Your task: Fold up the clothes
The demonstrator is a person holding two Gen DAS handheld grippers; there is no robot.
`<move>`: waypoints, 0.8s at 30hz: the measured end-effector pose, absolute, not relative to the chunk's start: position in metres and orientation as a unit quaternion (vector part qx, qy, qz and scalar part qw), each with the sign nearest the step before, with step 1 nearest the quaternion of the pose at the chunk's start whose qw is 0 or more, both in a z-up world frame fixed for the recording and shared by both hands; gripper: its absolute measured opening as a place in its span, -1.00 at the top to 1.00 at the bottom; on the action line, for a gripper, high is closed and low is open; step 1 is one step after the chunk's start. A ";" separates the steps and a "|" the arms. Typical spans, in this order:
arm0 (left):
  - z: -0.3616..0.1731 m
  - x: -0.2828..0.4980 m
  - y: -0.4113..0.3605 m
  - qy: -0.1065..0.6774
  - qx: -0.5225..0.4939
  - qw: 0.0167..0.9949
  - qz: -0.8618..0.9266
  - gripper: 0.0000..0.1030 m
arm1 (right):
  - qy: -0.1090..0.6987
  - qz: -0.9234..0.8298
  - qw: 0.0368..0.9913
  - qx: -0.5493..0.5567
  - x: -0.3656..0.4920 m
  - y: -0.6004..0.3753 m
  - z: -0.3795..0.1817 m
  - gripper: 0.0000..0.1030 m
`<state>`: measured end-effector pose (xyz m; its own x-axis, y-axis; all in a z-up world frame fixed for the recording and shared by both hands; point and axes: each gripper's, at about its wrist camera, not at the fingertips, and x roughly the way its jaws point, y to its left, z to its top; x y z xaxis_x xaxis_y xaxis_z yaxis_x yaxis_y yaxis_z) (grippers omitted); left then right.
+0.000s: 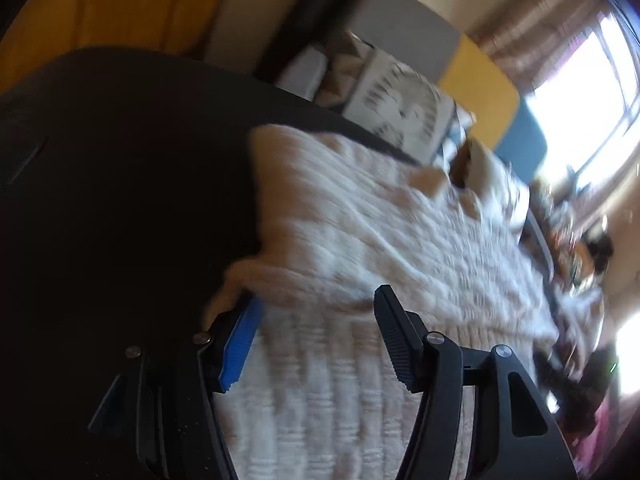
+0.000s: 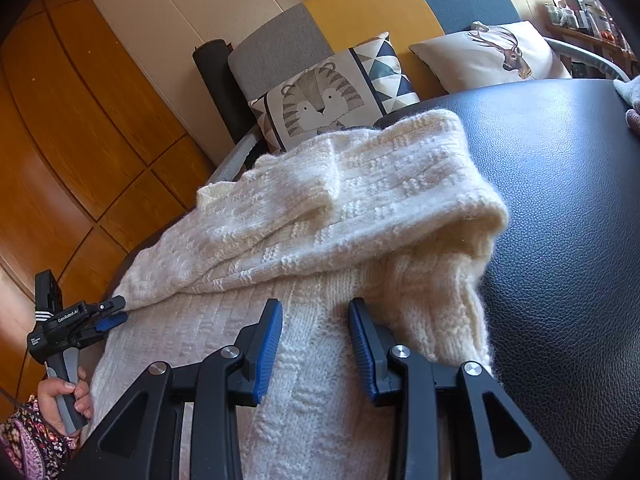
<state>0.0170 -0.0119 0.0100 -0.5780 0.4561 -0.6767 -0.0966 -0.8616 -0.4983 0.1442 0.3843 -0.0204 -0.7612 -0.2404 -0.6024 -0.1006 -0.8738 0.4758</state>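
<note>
At the left edge of the black leather table (image 2: 568, 208), the left gripper (image 2: 114, 312) is standing half-wide, gripping nothing. The cream knitted sweater (image 2: 320, 216) is lying partly folded across the table. The right gripper (image 2: 316, 320) is hovering narrow above its near hem, jaws empty.

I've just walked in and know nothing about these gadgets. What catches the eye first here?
A chunky cream knitted sweater sprawls over the dark leather-look surface, one part folded back on itself. The right gripper hovers over its near edge, blue-padded fingers apart, while the hand-held left gripper reaches its left edge. Behind, a tiger cushion and a deer cushion lean against a grey, yellow and blue backrest.
</note>
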 end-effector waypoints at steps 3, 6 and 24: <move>0.004 0.027 -0.033 -0.252 -0.407 0.142 0.867 -0.20 | -0.248 -0.905 0.039 0.344 0.144 0.384 -0.020 0.33; 0.001 0.026 -0.038 -0.271 -0.411 0.131 0.861 -0.20 | -0.248 -0.905 0.039 0.344 0.144 0.384 -0.019 0.33; 0.008 0.018 0.033 -0.243 -0.433 0.198 0.845 -0.21 | -0.248 -0.905 0.039 0.344 0.145 0.384 -0.020 0.33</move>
